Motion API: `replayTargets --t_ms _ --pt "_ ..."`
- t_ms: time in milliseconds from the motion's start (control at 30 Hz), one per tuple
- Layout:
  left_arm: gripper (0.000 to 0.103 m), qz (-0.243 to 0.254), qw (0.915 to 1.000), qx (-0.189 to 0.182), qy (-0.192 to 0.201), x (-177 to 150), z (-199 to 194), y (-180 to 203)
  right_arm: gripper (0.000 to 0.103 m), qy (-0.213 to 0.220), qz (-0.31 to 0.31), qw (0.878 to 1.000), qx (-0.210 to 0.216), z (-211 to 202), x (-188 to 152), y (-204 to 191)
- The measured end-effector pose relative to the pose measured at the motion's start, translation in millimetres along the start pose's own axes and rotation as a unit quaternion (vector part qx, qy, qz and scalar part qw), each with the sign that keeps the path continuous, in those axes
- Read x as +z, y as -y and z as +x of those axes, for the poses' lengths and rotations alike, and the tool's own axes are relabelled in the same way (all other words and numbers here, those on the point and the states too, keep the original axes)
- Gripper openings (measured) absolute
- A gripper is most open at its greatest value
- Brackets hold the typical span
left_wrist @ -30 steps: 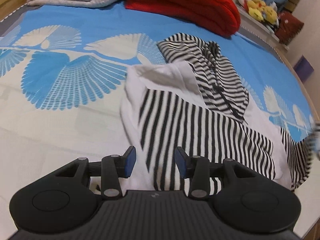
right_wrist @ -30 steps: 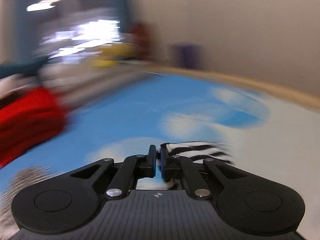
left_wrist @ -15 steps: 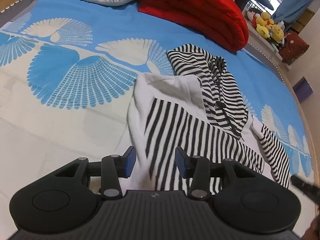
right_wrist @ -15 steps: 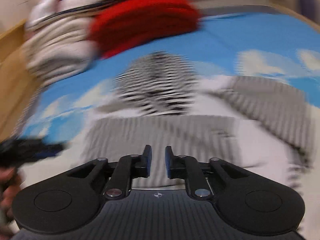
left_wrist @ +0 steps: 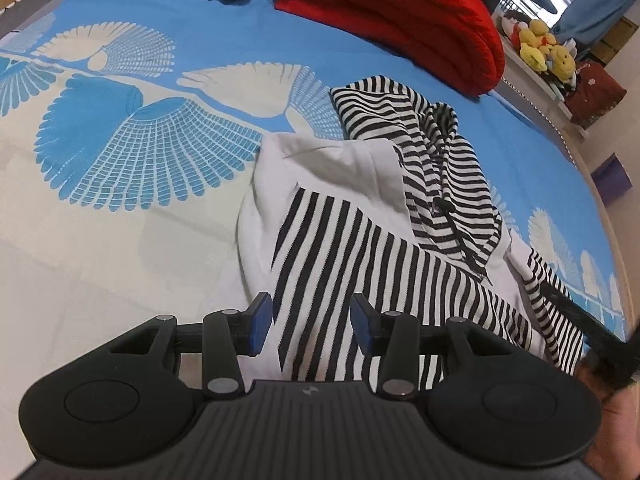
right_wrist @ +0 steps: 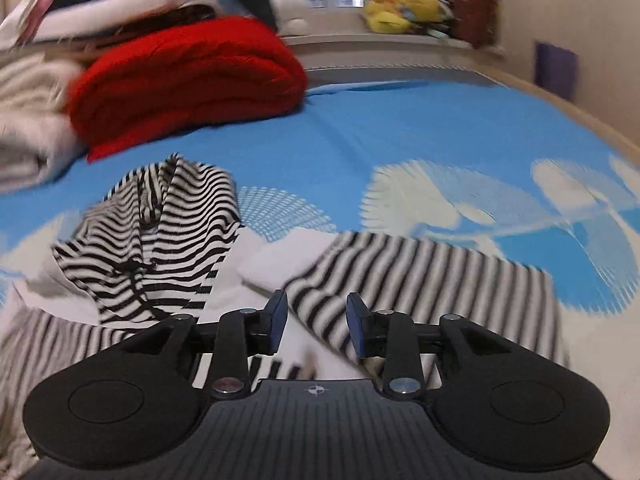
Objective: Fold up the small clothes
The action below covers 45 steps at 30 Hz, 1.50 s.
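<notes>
Both pairs of jaws stand parted and grasp nothing: the right gripper [right_wrist: 314, 322], its jaws just opened, hovers over a striped sleeve, the left gripper [left_wrist: 311, 322] over the hem of the striped hoodie [left_wrist: 360, 248]. Spread on the bed [left_wrist: 120, 216] ahead of both, the hoodie looks barely begun: one sleeve laid across, body and hood unfolded
</notes>
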<state>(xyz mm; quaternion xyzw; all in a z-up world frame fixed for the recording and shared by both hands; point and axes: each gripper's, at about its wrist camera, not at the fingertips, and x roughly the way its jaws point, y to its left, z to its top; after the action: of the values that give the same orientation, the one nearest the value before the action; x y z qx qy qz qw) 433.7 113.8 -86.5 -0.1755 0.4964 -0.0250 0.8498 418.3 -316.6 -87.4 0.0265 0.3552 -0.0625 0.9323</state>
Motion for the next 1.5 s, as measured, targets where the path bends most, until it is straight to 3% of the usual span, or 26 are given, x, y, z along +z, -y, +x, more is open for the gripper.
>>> replayTargets --t_ms 200,233,267,367,400,467,500,567,633,700,767,833,1000,1067,1133,1200,1233,1300,1333,1400,1467,1500 --pt "0.048 -0.005 1.0000 -0.005 0.003 5 -5 -10 0.034 -0.022 -0.129 0.991 -0.029 42 3 -38" --pt "0.048 -0.008 0.9999 -0.006 0.004 6 -8 -13 0.013 -0.023 -0.136 0.990 -0.029 45 4 -40" --pt "0.048 -0.012 0.9999 -0.007 0.006 8 -10 -17 0.008 -0.021 -0.140 0.989 -0.036 44 6 -40" --pt "0.048 -0.025 0.9995 -0.011 0.015 12 -19 -28 0.008 0.016 -0.124 0.990 -0.061 20 21 -48" --pt "0.048 -0.030 0.9993 -0.012 0.019 14 -23 -32 0.008 0.045 -0.119 0.991 -0.052 -2 28 -58" --pt "0.048 -0.038 0.9989 -0.013 0.023 17 -28 -39 0.008 0.103 -0.124 0.987 -0.005 -47 34 -84" --pt "0.048 -0.043 0.9987 -0.013 0.024 18 -30 -43 0.008 0.134 -0.136 0.980 0.046 -76 32 -105" --pt "0.048 -0.055 0.9980 -0.015 0.026 20 -34 -50 0.009 0.154 -0.150 0.967 0.139 -115 21 -137" --pt "0.047 -0.065 0.9973 -0.019 0.029 22 -38 -57 0.012 0.109 -0.161 0.953 0.231 -134 5 -167" --pt "0.048 -0.067 0.9970 -0.018 0.032 22 -42 -61 0.017 0.027 -0.161 0.951 0.262 -132 -10 -186" --pt "0.048 -0.065 0.9973 -0.016 0.031 20 -44 -63 0.017 -0.038 -0.138 0.958 0.250 -129 -19 -186" --pt "0.048 -0.062 0.9976 -0.015 0.028 17 -44 -63 0.019 -0.068 -0.092 0.965 0.237 -134 -17 -165" --pt "0.047 -0.050 0.9986 -0.015 0.012 8 -31 -52 0.031 -0.065 0.005 0.986 0.154 -138 -7 -91" --pt "0.047 -0.045 0.9988 -0.019 0.000 3 -23 -44 0.033 -0.069 0.036 0.992 0.096 -118 -18 -58" --pt "0.046 -0.037 0.9990 -0.021 -0.014 -4 -13 -37 0.033 -0.122 0.078 0.989 0.032 -88 -37 -27" --pt "0.046 -0.027 0.9992 -0.015 -0.025 -8 -4 -30 0.033 -0.191 0.138 0.971 -0.029 -60 -52 3" --pt "0.046 -0.021 0.9993 -0.011 -0.028 -10 0 -28 0.029 -0.201 0.183 0.962 -0.020 -51 -59 21" --pt "0.045 -0.013 0.9994 -0.006 -0.033 -12 7 -25 0.023 -0.213 0.224 0.951 0.000 -41 -65 40" --pt "0.045 -0.010 0.9993 -0.004 -0.035 -13 10 -24 0.022 -0.213 0.223 0.951 0.003 -43 -63 42" --pt "0.044 -0.006 0.9992 0.005 -0.040 -16 16 -24 0.020 -0.196 0.200 0.960 -0.024 -48 -55 40" --pt "0.037 -0.002 0.9987 0.012 -0.050 -18 23 -24 0.021 -0.183 0.180 0.964 -0.072 -49 -50 42" --pt "0.027 0.005 0.9983 0.017 -0.056 -19 27 -24 0.021 -0.184 0.189 0.961 -0.082 -48 -49 47"
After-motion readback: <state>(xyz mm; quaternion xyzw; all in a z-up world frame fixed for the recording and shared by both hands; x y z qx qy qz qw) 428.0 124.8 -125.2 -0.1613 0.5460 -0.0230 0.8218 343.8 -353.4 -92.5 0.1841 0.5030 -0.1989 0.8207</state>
